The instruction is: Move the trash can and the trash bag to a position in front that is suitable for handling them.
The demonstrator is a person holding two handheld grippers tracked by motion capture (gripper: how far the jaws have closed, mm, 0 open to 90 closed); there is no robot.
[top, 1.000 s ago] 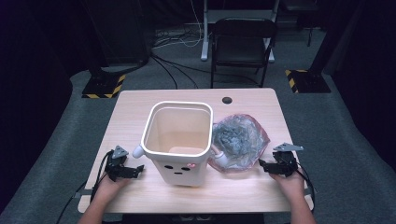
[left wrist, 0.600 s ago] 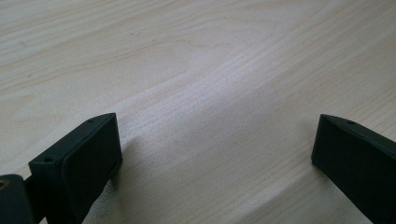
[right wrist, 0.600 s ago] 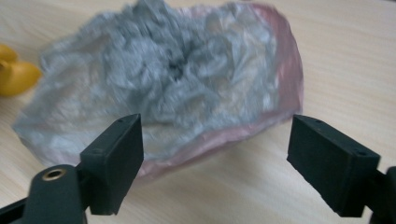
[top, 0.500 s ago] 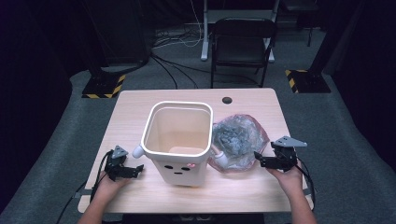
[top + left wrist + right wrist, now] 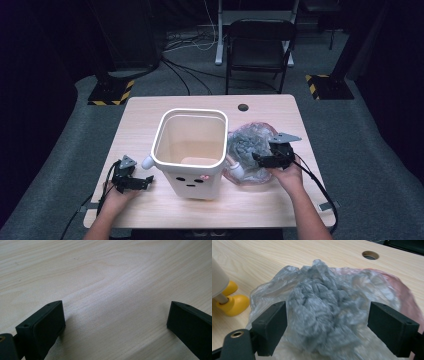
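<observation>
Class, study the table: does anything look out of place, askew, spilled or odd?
Nothing is spilled or damaged. The white bin stands upright. The one untidy thing is the crumpled grey plastic bag lying bunched on the table to the right of the bin rather than in it. The right gripper is over it, jaws open.

One bin [image 5: 190, 150], one crumpled bag [image 5: 247, 145] (grey), two tongs, one chair [image 5: 260, 47].
</observation>
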